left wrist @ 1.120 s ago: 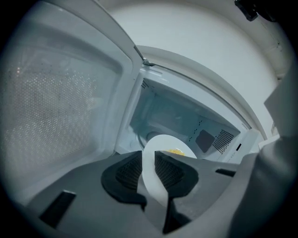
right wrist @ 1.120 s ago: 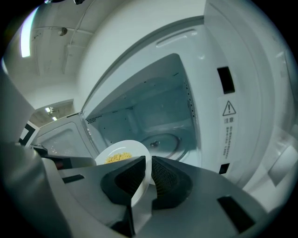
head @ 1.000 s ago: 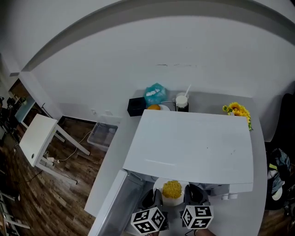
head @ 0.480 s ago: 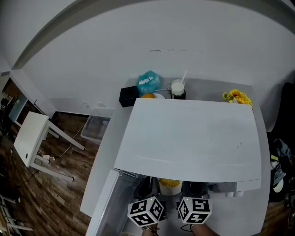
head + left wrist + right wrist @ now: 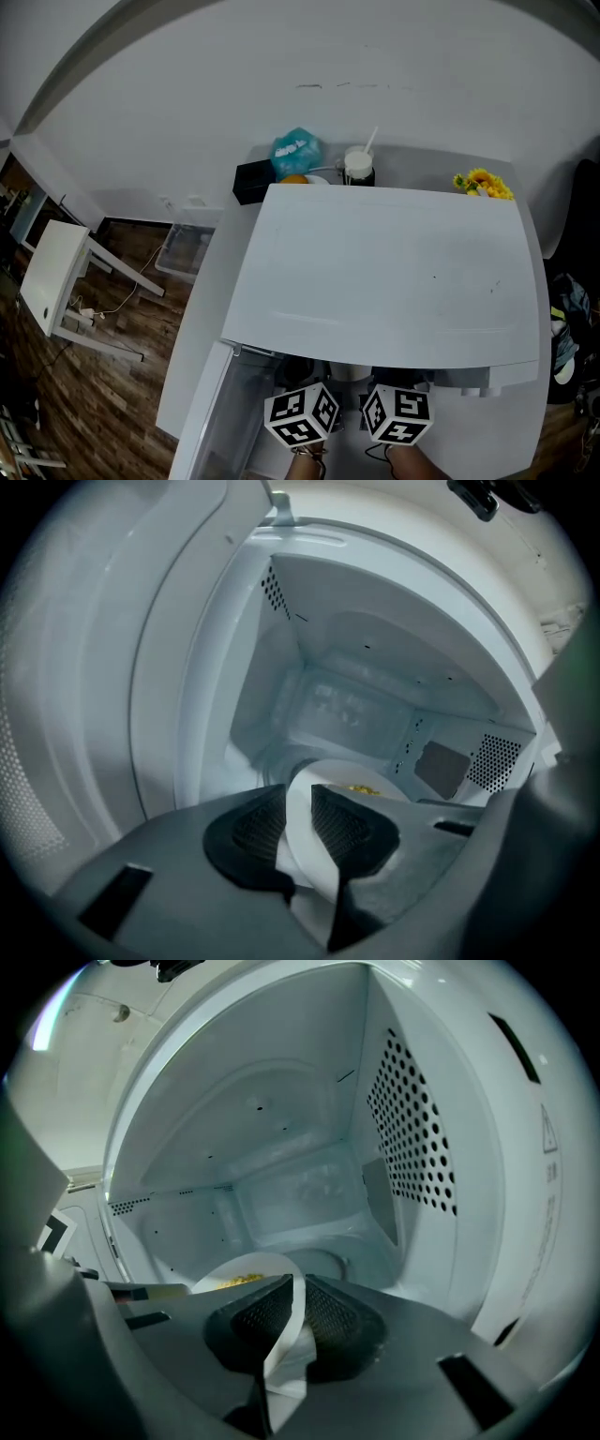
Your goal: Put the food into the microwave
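Head view, far left: the microwave door (image 5: 217,412) hangs open at the lower left, beside the white microwave (image 5: 394,272) that fills mid-frame. Just right of the door, the left gripper (image 5: 300,822) has its marker cube at the bottom edge, with its front end tucked under the microwave's front lip. In its own view the two dark pads are clamped on the rim of a white plate (image 5: 333,775) – the rim stands pinched between them. The yellow food (image 5: 359,787) shows just past the pads, in the middle of that frame.

Next right, the right gripper (image 5: 298,1312) is closed on the opposite rim of the same plate, with the rim held between its pads. The food sits to the left of the pads in that view, and the perforated side wall (image 5: 412,1138) is at upper right.

Change: a second ago the head view showed the plate and food in the open, between the grippers and in front of the microwave. Half a second ago only a sliver showed – now the top panel hides it completely, and both cubes have closed in on the front edge. Both grips look unchanged.

Meaning: the plate is crossing into the cavity (image 5: 356,705), carried level between the two grippers. It looks not yet set down, though contact with the floor of the cavity is hard to judge here. What remains is to lower it, release and withdraw.
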The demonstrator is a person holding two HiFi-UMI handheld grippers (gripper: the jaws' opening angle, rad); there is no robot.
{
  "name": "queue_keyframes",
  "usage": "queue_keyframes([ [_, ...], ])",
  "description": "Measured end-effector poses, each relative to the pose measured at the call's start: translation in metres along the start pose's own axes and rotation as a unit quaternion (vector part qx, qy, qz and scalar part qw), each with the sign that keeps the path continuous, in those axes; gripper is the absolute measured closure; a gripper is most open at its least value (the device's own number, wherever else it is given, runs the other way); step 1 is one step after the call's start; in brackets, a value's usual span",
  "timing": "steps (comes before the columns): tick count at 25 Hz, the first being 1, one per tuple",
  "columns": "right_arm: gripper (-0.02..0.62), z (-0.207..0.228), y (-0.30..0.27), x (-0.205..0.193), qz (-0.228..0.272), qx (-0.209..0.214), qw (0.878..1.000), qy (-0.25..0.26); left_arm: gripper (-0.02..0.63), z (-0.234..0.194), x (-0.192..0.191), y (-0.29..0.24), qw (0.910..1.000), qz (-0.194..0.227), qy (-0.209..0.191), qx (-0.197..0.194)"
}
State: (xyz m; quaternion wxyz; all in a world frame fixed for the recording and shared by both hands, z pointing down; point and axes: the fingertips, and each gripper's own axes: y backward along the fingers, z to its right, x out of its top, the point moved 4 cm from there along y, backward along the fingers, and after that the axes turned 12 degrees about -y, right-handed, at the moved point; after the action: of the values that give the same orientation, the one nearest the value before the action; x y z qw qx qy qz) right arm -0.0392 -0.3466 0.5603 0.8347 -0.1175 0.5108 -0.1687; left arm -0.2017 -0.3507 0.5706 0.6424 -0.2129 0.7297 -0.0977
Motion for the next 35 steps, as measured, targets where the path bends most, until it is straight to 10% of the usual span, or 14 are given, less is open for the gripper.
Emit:
queue_keyframes([
  [20, 0.542, 0.003, -0.01, -0.004, 0.005, -0.081, 0.997, 0.017, 0.518, 0.0, -0.001, -0.021, 0.9996, 0.019, 0.02, 0.009],
  [35, 0.543, -0.014, 0.005, -0.003, 0.001, -0.028, 0.998, 0.053, 0.524, 0.001, -0.001, 0.011, 0.9995, 0.022, 0.011, 0.019],
])
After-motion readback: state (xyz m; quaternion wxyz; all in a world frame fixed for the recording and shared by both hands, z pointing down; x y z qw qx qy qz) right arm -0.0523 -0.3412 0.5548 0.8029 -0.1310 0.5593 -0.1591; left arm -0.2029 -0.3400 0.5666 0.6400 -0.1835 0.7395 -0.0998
